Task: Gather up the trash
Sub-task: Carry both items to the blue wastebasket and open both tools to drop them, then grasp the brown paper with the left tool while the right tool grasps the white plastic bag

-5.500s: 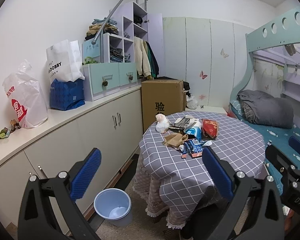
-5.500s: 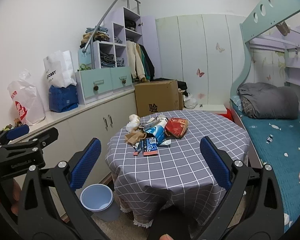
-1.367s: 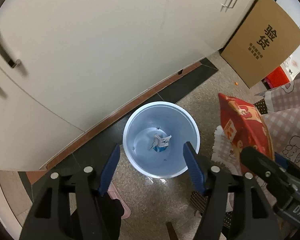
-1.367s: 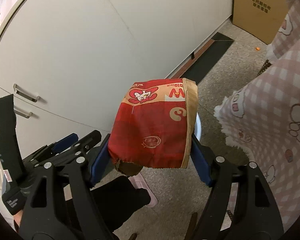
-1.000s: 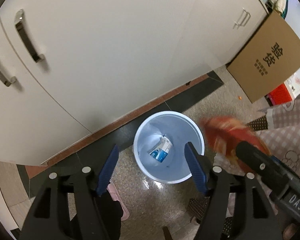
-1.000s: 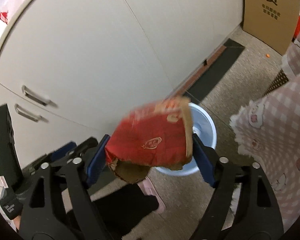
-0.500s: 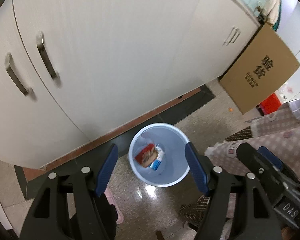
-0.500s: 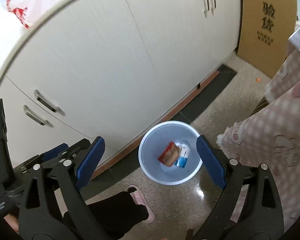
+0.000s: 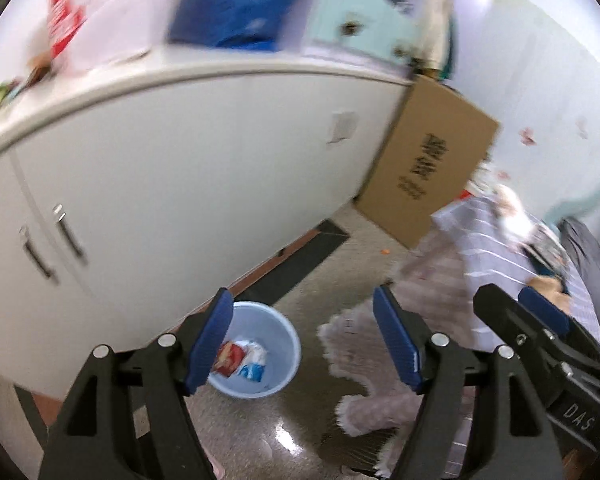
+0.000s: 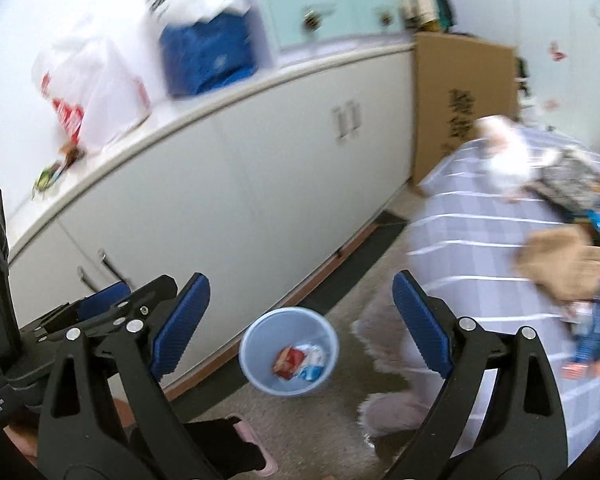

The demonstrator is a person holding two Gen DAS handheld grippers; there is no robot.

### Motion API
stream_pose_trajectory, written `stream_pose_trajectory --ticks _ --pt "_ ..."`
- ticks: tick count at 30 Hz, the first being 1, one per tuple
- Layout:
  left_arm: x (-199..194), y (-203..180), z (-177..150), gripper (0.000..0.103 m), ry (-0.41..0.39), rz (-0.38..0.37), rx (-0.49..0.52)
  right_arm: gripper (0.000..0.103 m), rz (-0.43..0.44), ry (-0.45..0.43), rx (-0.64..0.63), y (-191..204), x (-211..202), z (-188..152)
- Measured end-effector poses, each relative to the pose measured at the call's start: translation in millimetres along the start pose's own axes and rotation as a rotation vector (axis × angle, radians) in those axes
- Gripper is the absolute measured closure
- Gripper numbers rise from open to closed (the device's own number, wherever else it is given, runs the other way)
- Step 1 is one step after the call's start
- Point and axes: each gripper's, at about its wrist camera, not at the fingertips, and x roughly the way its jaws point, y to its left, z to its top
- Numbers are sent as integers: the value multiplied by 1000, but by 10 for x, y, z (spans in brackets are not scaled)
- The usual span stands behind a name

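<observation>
At the far left stands the white cabinet (image 10: 228, 184), with plastic bags on its top. The left gripper (image 9: 302, 344) has its jaws spread with nothing between them; they have just been opening a little further. Below, on the floor by the cabinet's foot, sits the blue bin (image 10: 289, 350), holding the red packet (image 10: 289, 361) and a blue-and-white wrapper (image 10: 312, 362). The right gripper (image 10: 300, 326) is likewise released and empty. Rightward, the checked tablecloth (image 10: 480, 236) carries the remaining trash (image 10: 564, 268), blurred.
</observation>
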Motion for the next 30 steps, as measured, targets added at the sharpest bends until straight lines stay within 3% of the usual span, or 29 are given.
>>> stream_pose_trajectory --ticks 7,12,18,23,26,28,30 --pt "-86 -1000 -43 32 17 -142 150 12 -114 -89 118 -850 -677 -25" --pt "115 -1657 -41 32 50 -212 258 12 -189 -112 205 -1451 -935 -51" --pt "387 -2181 -77 32 79 -255 365 12 -243 -88 282 -1973 -955 -151" --pt "601 -2463 -79 32 85 -268 447 12 -245 -81 296 -2120 -883 -129" --pt "718 -2575 -67 32 96 -322 484 12 -244 -78 308 -2194 -868 -122" --pt "816 -2638 -74 45 115 -341 509 12 -244 -76 310 -2233 -864 -107" --pt "907 -2665 -82 84 161 -373 515 12 -242 -78 313 -2248 -865 -85"
